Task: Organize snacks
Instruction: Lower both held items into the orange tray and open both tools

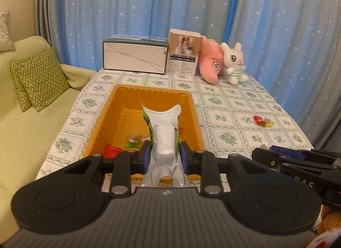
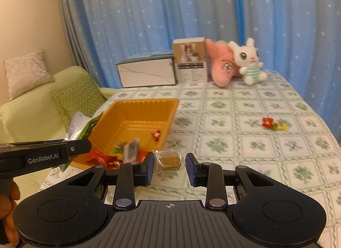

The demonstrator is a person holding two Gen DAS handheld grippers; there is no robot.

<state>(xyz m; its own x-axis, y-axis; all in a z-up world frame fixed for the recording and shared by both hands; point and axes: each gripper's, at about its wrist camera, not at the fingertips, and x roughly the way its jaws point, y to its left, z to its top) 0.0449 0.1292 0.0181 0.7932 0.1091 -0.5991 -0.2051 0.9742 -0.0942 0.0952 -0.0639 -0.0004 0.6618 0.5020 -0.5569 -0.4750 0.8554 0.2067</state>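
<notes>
1. A table (image 2: 245, 120) under a green-patterned cloth stands before blue star-print curtains (image 1: 149, 2), with a pale green sofa (image 1: 25, 130) at its left.
2. The left gripper (image 1: 164, 158) pinches a white-and-green snack packet (image 1: 164, 132) between its blue pads; the packet stands up between the fingers, over the near end of the orange tray (image 1: 119, 96).
3. The right gripper (image 2: 169, 167) is closed on a small gold-wrapped snack (image 2: 169, 161) in clear film, just right of the tray's near corner; whether both pads touch it I cannot tell.
4. Several wrapped candies lie in the tray, too blurred to count.
5. Two candies (image 2: 273, 124), one red and one yellow, lie together on the cloth, well apart from the tray.
6. At the far edge: two boxes (image 2: 149, 73) and two plush toys (image 2: 249, 60).
</notes>
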